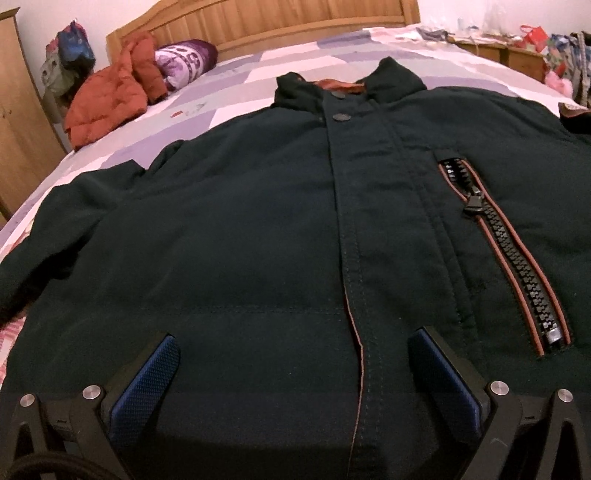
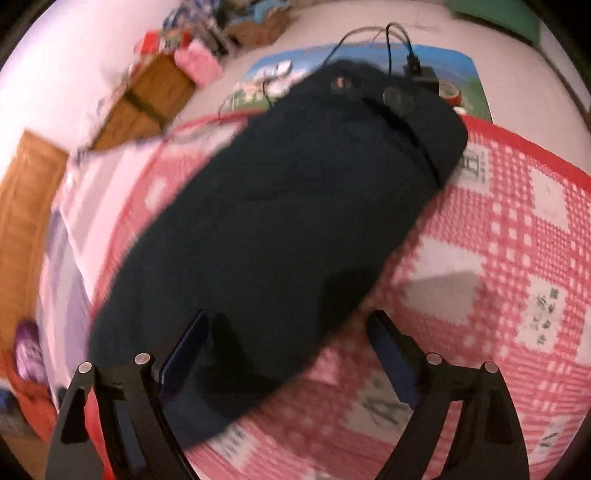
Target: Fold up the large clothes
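While both sets of fingers stand spread and grasp nothing, the left gripper hovers at lower frame over the dark green jacket, laid front-up on the patchwork bedspread; the right gripper faces its sleeve, blurred, at frame centre on a pink checked blanket.

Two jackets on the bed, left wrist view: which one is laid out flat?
The dark green jacket, spread front-up under the left gripper, fingers open. The orange jacket lies crumpled by the headboard.
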Demonstrator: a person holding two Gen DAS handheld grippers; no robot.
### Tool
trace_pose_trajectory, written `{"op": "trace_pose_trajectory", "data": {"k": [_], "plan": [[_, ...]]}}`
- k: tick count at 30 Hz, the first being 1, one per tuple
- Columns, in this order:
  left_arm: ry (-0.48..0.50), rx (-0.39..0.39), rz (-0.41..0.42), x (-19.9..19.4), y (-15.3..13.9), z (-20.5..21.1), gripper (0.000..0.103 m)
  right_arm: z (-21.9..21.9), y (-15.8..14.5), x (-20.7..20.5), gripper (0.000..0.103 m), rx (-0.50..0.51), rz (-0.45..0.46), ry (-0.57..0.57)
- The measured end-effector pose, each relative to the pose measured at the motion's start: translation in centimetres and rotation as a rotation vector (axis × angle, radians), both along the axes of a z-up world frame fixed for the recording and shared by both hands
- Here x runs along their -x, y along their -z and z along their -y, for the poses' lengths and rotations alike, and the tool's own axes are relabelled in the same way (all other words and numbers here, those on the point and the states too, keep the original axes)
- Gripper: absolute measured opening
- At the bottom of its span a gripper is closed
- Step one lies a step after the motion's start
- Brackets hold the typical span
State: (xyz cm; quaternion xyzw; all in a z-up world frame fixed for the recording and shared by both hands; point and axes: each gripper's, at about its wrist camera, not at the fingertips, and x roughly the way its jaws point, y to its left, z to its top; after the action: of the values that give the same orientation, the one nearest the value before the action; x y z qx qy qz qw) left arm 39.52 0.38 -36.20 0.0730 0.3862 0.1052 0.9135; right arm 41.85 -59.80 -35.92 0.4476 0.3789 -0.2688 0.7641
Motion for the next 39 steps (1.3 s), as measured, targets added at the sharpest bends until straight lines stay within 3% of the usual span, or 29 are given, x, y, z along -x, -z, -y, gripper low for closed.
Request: {"op": "trace_pose_trajectory", "data": {"k": [2, 3, 9, 14, 19, 22, 24, 28, 33, 36, 39], "plan": [[0.0, -0.004, 0.003, 0.0, 0.0, 0.0, 0.103, -0.1, -1.1, -0.3, 0.016, 0.057, -0.014, 0.02], [-0.001, -0.004, 0.004, 0.0, 0.0, 0.1, 0.103, 0.0, -1.7, -0.1, 0.011, 0.065, 0.017, 0.022], [-0.001, -0.001, 0.008, 0.1, 0.0, 0.1, 0.103, -0.3, -7.2, -1.4, 0.006, 0.224, 0.07, 0.003], [-0.002, 0.003, 0.012, 0.1, 0.1, 0.1, 0.103, -4.8, -13.4, -5.2, 0.006, 0.483, 0.061, -0.068], [0.003, 0.044, -0.015, -0.3, 0.0, -0.4, 0.103, -14.4, -19.6, -8.9, 0.006, 0.779, 0.108, -0.277], [0.018, 0.155, -0.072, -0.7, -1.0, -2.1, 0.103, -22.1, -21.7, -10.6, 0.006, 0.906, 0.159, -0.441], [0.008, 0.18, -0.091, -0.5, -2.2, -3.5, 0.103, -27.9, -22.4, -11.5, 0.006, 0.968, 0.201, -0.569], [-0.025, 0.181, -0.046, 0.4, -5.2, -7.5, 0.103, -40.4, -20.8, -12.8, 0.006, 1.013, 0.265, -0.854], [-0.079, 0.13, -0.058, 0.5, -5.4, -12.9, 0.103, -54.2, -14.2, -13.5, 0.006, 0.938, 0.259, -1.144], [-0.112, 0.132, -0.072, 1.0, -4.7, -15.4, 0.103, -60.0, -9.4, -12.9, 0.006, 0.943, 0.204, -1.267], [-0.13, 0.132, -0.076, 1.3, -3.7, -16.8, 0.103, -62.7, -5.1, -11.5, 0.006, 0.972, 0.152, -1.347]]}}
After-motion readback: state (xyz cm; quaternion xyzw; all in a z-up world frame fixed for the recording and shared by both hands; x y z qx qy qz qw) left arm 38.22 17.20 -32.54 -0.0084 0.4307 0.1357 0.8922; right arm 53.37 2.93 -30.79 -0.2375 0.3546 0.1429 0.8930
